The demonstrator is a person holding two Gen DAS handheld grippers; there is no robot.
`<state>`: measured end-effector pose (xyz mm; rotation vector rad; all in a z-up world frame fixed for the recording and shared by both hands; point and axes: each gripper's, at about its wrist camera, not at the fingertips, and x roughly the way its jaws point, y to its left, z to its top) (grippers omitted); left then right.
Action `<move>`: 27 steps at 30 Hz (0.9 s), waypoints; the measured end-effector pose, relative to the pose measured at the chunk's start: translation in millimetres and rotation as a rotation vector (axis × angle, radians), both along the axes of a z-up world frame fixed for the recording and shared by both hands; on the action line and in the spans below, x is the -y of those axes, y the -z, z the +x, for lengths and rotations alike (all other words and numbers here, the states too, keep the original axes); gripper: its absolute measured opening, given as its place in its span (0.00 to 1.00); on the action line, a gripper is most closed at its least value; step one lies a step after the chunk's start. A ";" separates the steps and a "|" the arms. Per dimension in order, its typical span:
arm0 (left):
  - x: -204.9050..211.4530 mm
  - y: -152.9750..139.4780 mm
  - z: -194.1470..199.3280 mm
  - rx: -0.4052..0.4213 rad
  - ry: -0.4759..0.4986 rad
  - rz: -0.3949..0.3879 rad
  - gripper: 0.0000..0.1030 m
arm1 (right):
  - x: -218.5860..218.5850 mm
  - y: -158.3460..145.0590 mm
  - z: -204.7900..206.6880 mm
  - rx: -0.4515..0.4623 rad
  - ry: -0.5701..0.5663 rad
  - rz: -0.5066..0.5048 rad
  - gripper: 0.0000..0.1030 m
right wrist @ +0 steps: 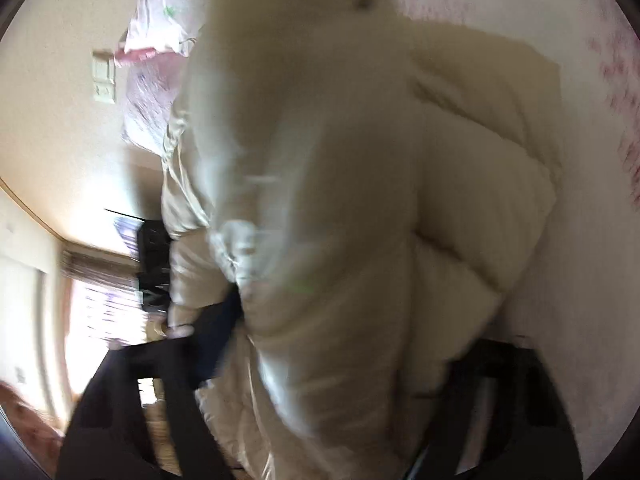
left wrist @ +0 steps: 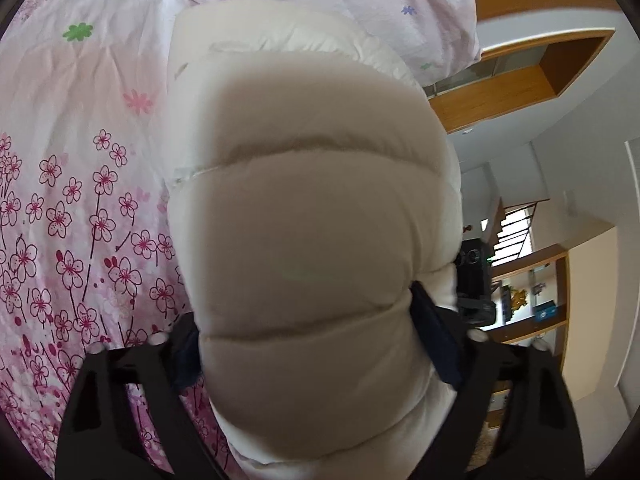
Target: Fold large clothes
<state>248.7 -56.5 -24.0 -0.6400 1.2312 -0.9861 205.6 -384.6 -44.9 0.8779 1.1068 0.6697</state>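
Left gripper clamps a fat roll of the cream puffer jacket above the floral bedsheet. Right gripper, blurred, probably pinches it too. Soft, springy, slippery shell: grip quilt seams.

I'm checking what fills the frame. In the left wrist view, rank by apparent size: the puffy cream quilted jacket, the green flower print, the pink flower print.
1. Puffy cream quilted jacket, inflated by nearness to the camera.
2-3. Green flower print and pink flower print: alike, unranked.
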 end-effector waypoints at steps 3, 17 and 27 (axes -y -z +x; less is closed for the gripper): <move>-4.2 -3.9 -1.1 0.018 -0.003 -0.021 0.65 | 0.1 -2.3 -2.0 0.022 0.008 0.035 0.40; -64.6 -43.0 12.3 0.180 -0.154 -0.073 0.48 | -59.2 -91.7 44.4 0.239 -0.031 -0.024 0.24; -153.7 -43.5 57.5 0.235 -0.344 0.096 0.48 | -162.7 -83.5 134.8 0.264 -0.121 0.020 0.24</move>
